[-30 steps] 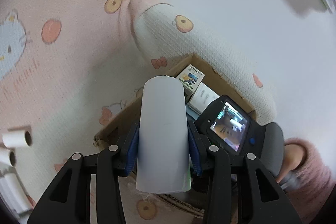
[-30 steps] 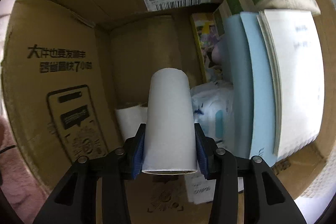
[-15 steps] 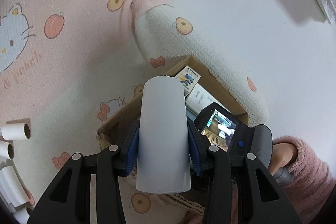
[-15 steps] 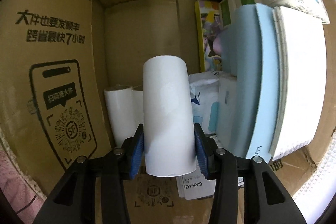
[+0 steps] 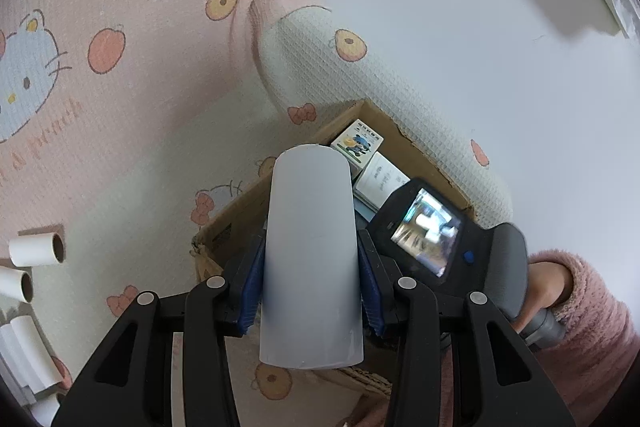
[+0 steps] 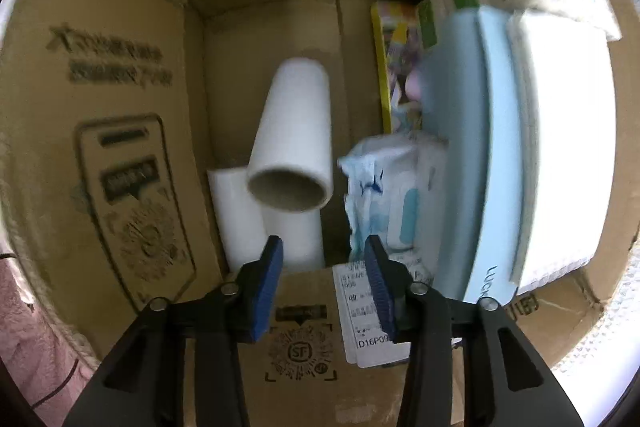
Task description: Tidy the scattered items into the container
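In the box: a loose roll (image 6: 294, 143) lies tilted on two more inside the cardboard box (image 6: 120, 131)
Right hand-held gripper (image 6: 324, 279): jaws apart, empty
Left hand-held gripper (image 5: 312, 283): clamped on another roll (image 5: 312, 255) above the box
Left to do: several tubes (image 5: 36, 251) lie on the bedspread (image 5: 140, 99)

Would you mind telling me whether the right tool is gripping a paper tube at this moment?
No, the right tool is open and empty, while the white paper tube lies loose ahead of it inside the cardboard box.
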The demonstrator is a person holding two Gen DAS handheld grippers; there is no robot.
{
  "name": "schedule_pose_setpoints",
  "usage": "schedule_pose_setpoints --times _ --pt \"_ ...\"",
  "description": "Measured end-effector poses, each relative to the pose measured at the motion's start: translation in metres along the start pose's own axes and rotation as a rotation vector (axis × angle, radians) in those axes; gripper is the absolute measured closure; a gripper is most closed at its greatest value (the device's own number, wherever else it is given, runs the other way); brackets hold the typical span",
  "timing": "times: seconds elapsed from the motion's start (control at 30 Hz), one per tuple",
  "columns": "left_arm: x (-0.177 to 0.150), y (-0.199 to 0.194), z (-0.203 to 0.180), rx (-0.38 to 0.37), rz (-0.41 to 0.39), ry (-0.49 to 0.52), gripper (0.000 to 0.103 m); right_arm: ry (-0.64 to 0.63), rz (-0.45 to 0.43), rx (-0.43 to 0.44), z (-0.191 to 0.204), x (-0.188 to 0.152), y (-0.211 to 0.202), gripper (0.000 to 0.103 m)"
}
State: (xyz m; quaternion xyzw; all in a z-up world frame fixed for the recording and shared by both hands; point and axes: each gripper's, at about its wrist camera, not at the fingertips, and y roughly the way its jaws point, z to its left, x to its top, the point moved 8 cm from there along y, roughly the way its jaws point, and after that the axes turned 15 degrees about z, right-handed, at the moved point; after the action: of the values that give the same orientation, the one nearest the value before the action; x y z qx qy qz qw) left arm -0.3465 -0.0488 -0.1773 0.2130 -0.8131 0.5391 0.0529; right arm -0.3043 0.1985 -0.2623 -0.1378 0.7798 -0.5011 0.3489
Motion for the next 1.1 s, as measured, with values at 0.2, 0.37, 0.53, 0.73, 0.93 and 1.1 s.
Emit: schedule_pose_setpoints --times 0.2,0.37,0.53,0.73,0.93,1.1 --pt "0.002 0.006 0.006 0.023 0.022 -0.005 0.057 0.04 -0.083 0.089 0.008 0.051 -0.043 0.078" --pt "0.0 0.006 0.008 0.042 0.036 0.003 0.057 -0.012 -0.131 0.226 0.033 0.059 -0.04 0.075" --pt "0.001 0.006 0.015 0.041 0.047 -0.009 0.057 -0.04 -0.06 0.194 0.029 0.069 -0.01 0.074" --pt "0.005 0.002 0.018 0.047 0.044 -0.02 0.057 -0.071 -0.015 0.195 0.031 0.074 0.005 0.061" --pt "0.01 0.0 0.015 0.039 0.041 -0.019 0.057 -0.084 0.022 0.233 0.025 0.076 0.017 0.057" --pt "0.012 0.002 0.012 0.023 0.053 -0.03 0.057 -0.104 0.05 0.295 0.022 0.077 0.026 0.059"
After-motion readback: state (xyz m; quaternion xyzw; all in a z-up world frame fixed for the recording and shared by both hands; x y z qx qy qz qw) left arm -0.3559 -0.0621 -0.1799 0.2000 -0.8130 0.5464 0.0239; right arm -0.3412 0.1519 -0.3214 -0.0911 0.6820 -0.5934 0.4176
